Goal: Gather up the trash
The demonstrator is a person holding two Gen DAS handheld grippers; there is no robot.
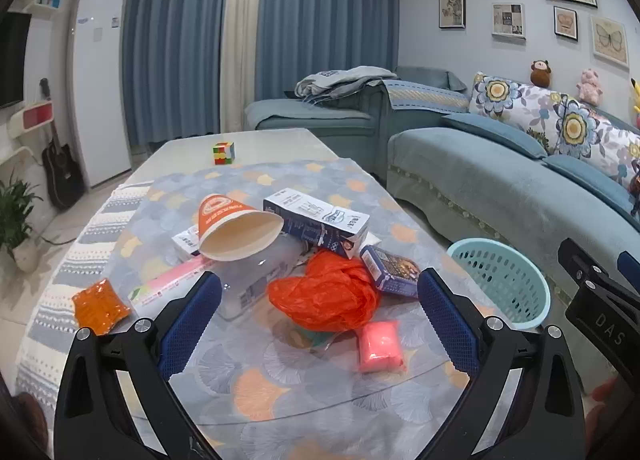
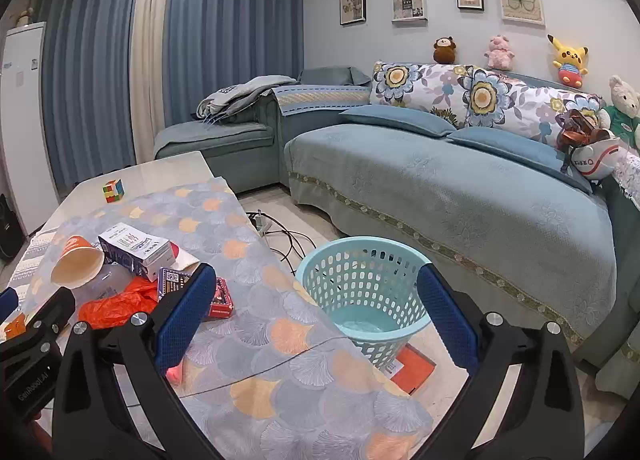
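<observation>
Several pieces of trash lie heaped near the middle of the bench [image 1: 280,392], and none has reached the pale blue basket [image 2: 362,288], which stands empty on the floor just off the bench's right edge. Going from left to right, an orange crumpled wrapper [image 1: 101,303] sits apart near the left edge; it is small and slick, so a pinch could squirt it off onto the floor. Next, the paper cup [image 1: 236,229] lies on its side, propped on a clear plastic bottle [image 1: 256,280] and leaning against a white and blue carton [image 1: 320,222]. Pulling any one of these would likely topple or roll the others, and the bottle could roll away. The orange plastic bag [image 1: 326,298] is soft and loose, so a shallow grip may catch only a fold, and dragging it could carry along the dark small box [image 1: 390,270] touching it. A pink packet [image 1: 379,346] lies nearest, low and flat, where the pads may catch the patterned cloth instead. The basket's spot below the bench edge means a release made too early would drop things on the floor.

Both tools are spread fully wide and empty. The left tool [image 1: 320,320] hovers over the pile, touching nothing. The right tool [image 2: 316,320] hovers above the bench's right edge, aimed toward the basket, also touching nothing.
</observation>
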